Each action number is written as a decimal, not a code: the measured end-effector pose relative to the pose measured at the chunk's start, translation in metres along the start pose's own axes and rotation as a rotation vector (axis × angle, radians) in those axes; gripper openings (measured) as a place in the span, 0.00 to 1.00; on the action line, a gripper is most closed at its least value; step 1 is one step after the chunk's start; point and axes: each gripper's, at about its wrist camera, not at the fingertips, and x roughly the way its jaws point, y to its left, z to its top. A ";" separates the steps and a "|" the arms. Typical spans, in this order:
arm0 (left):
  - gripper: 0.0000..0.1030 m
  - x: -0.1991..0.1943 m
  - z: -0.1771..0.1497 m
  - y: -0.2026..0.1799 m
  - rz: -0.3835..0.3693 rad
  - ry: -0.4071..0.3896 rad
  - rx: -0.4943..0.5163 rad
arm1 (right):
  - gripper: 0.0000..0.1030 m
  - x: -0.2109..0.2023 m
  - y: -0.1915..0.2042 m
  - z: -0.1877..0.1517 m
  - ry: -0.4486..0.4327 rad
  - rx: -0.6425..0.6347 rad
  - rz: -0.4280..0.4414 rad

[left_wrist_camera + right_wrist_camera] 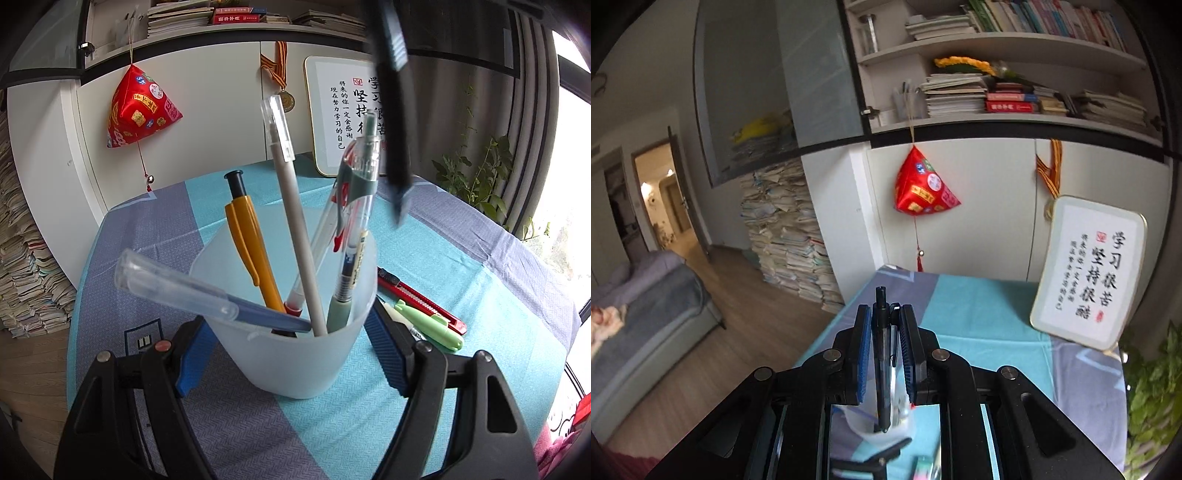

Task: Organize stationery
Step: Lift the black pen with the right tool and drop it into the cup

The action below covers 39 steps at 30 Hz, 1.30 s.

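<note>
Your right gripper [883, 347] is clenched on a black pen [882, 354], held upright above the cup [291, 362], its tip hanging over the rim in the left wrist view. Your left gripper [291, 350] grasps that frosted cup from both sides on the tablecloth [461, 258]; inside lean an orange pen [251, 251], a grey pen [295, 229], a clear red pen [332, 225], a green-grip pen [354, 236] and a blue capped pen [207, 295]. Just beside the cup, on its right, lie a red cutter [424, 299] and a green marker [432, 325].
</note>
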 end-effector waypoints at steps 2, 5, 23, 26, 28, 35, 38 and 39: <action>0.74 0.001 0.000 0.001 0.000 0.002 -0.003 | 0.16 0.013 0.001 -0.006 0.017 -0.008 -0.005; 0.74 0.000 -0.001 0.000 -0.001 0.001 -0.001 | 0.16 0.026 -0.002 -0.017 0.050 -0.001 -0.007; 0.74 0.000 0.001 0.000 0.002 0.005 -0.003 | 0.16 0.022 -0.013 -0.050 0.131 0.008 0.007; 0.74 0.000 0.002 0.000 0.002 0.007 -0.004 | 0.16 0.025 -0.013 -0.053 0.145 0.016 0.014; 0.74 0.000 0.002 0.000 0.001 0.006 -0.003 | 0.16 0.028 -0.013 -0.055 0.156 0.014 0.014; 0.74 0.000 0.002 0.000 0.001 0.005 -0.002 | 0.16 0.032 -0.014 -0.063 0.185 0.020 0.026; 0.74 0.000 0.002 0.000 0.001 0.005 -0.002 | 0.16 0.033 -0.014 -0.064 0.197 0.022 0.032; 0.74 0.000 0.002 0.000 0.001 0.005 -0.002 | 0.16 0.034 -0.014 -0.065 0.204 0.025 0.036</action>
